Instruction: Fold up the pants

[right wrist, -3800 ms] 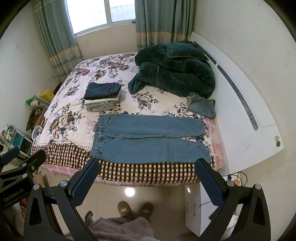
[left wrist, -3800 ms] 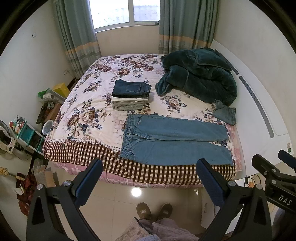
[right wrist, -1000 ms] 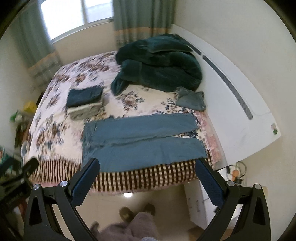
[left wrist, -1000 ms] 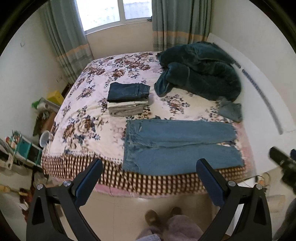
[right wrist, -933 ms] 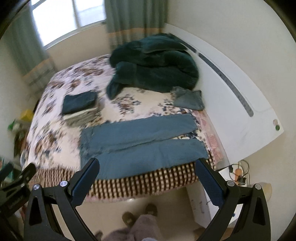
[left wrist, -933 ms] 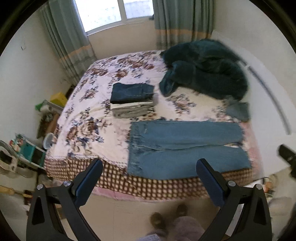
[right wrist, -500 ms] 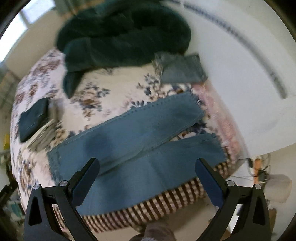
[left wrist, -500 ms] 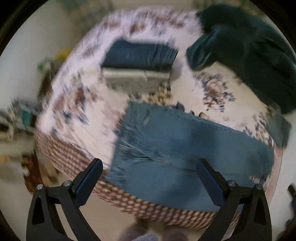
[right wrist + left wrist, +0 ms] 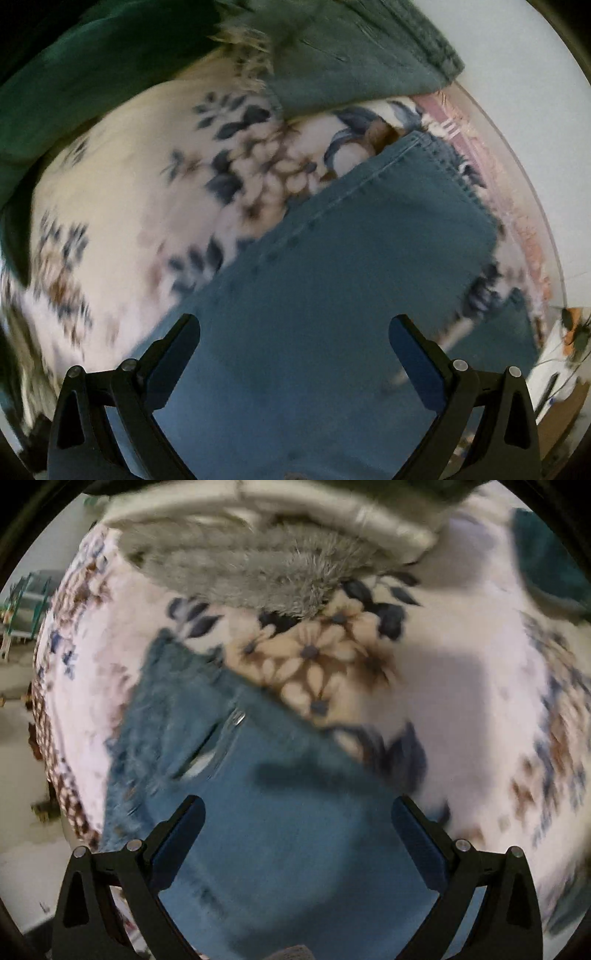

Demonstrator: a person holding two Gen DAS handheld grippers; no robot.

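Blue jeans lie flat on the floral bedspread. In the left wrist view I see their waist end with a pocket opening, close below me. My left gripper is open and empty, just above the denim near the far waist edge. In the right wrist view I see the far leg's hem end. My right gripper is open and empty, just above that leg, short of its far seam. Both views are blurred by motion.
A stack of folded clothes lies just beyond the waist. A dark green quilt and a folded grey-blue garment lie beyond the leg end. The white headboard is at the right. The bedspread lies around the jeans.
Both grippers have dropped from a high view over the whole bed to just above the jeans, the left at the waist, the right at the leg end. Both stay open.
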